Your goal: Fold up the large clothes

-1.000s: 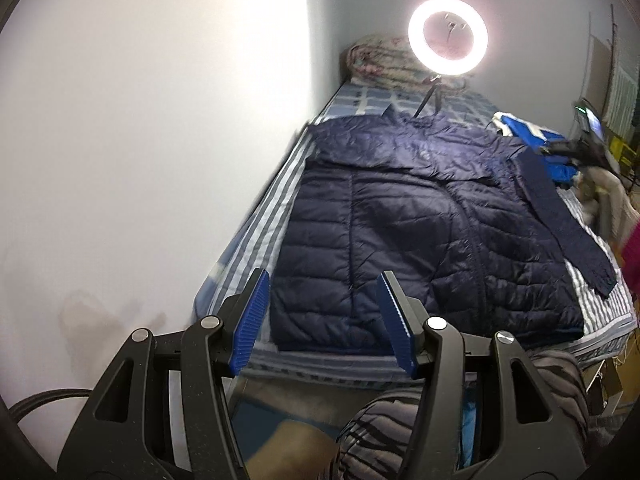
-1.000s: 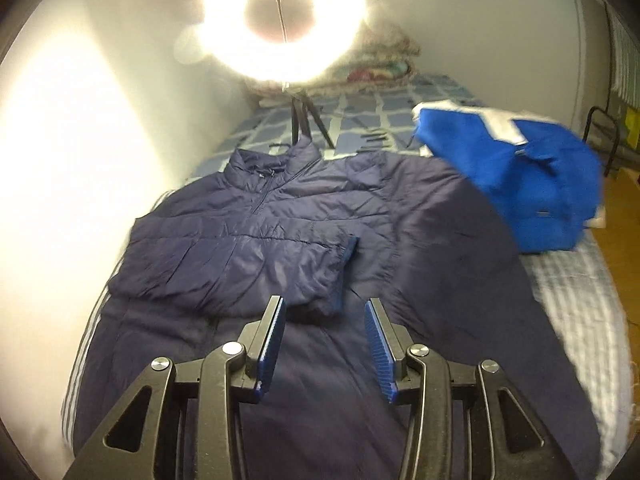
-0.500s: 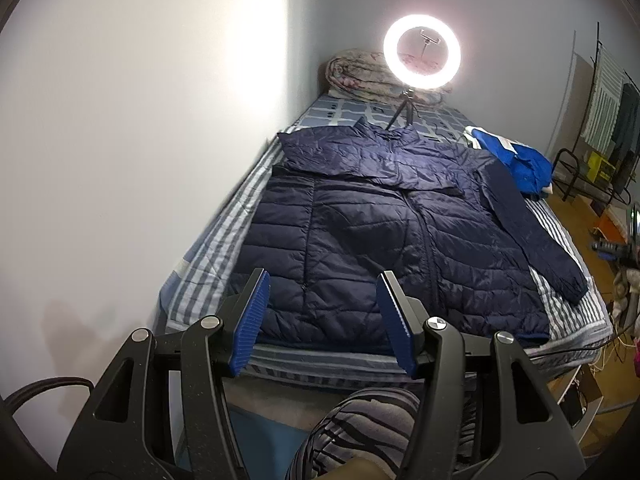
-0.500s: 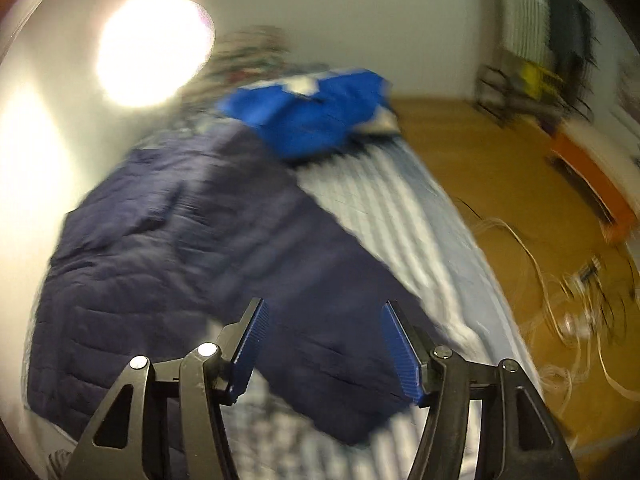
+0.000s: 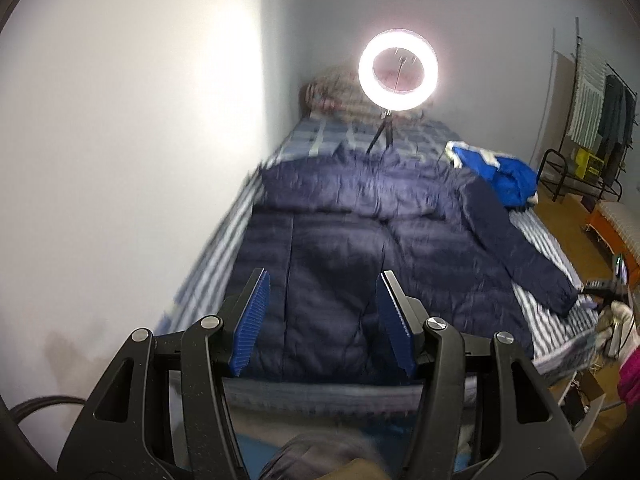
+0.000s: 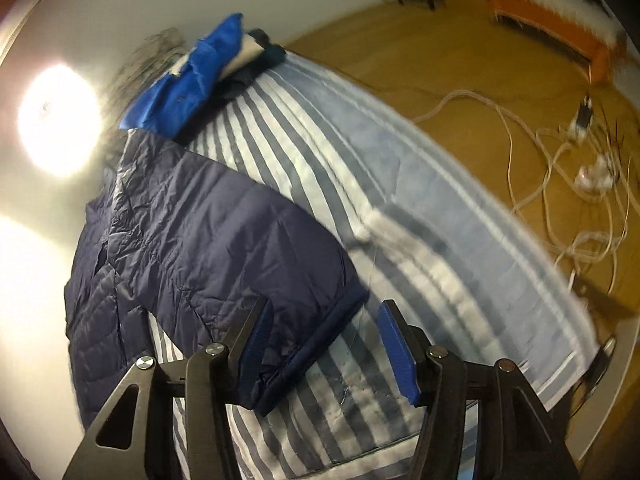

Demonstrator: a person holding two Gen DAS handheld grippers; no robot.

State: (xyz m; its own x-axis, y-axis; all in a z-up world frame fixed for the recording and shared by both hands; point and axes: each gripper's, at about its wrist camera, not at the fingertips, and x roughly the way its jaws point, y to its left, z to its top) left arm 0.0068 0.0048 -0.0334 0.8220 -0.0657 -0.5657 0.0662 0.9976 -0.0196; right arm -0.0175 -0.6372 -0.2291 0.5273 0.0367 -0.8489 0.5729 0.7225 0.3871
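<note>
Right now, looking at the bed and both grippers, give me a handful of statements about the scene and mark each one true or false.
1. The navy jacket lies spread out on the striped bed. True.
2. The right gripper is shut on the sleeve cuff. False: its jaws stand apart, with the cuff lying by the left finger, not clamped.
3. A blue garment sits on the bed beyond the jacket's outstretched sleeve. True.
4. The ring light is switched off. False: it glows brightly at the far end of the bed.
5. The left gripper holds the jacket's hem. False: it is open with nothing between its fingers.
6. Cables lie on the wooden floor beside the bed. True.
</note>
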